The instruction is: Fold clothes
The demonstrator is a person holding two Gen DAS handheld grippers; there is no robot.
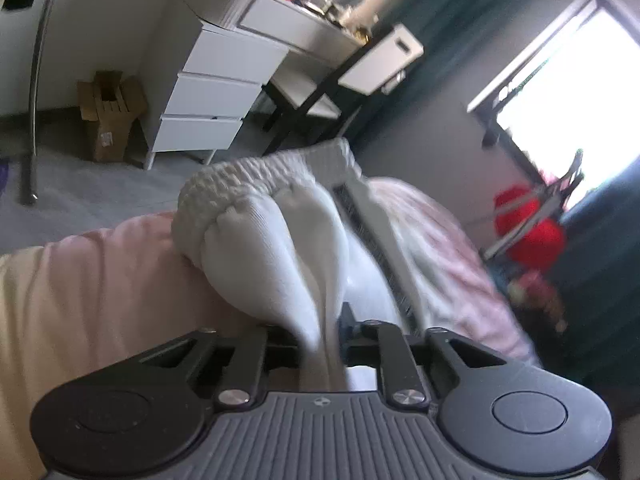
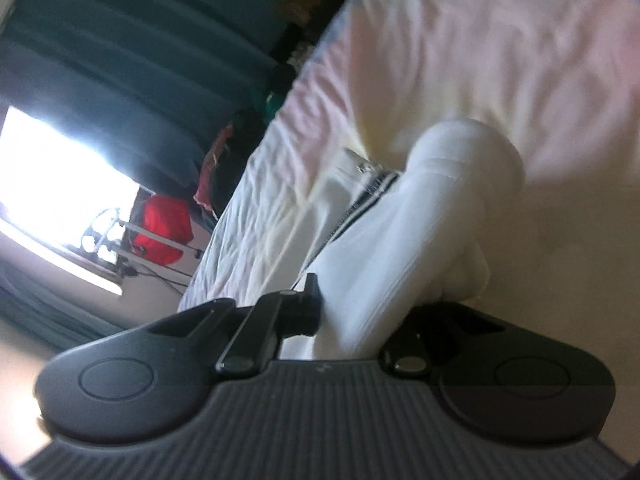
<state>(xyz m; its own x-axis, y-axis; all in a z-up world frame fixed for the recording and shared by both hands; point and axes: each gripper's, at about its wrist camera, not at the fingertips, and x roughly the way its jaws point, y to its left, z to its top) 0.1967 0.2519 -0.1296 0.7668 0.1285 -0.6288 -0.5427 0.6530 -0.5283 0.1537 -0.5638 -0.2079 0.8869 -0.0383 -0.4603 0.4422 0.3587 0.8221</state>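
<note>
White garment (image 1: pixel 280 232), ribbed elastic band and dark side stripe, bunched above the pink-and-cream bedsheet (image 1: pixel 88 280). Left gripper (image 1: pixel 326 340) pinched tight on a fold of it. Right gripper (image 2: pixel 352 320) likewise clamped on the fabric; right view blurred. White drawer unit (image 1: pixel 208 96), cardboard box (image 1: pixel 108 116) and window (image 1: pixel 568 92) behind.

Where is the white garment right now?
In both wrist views the white garment is pinched in the left gripper and the right gripper, over the pink bedsheet.

White ribbed-waist garment (image 1: pixel 280 236) with dark side stripe, bunched above the pink bedsheet (image 1: pixel 100 272)
</note>
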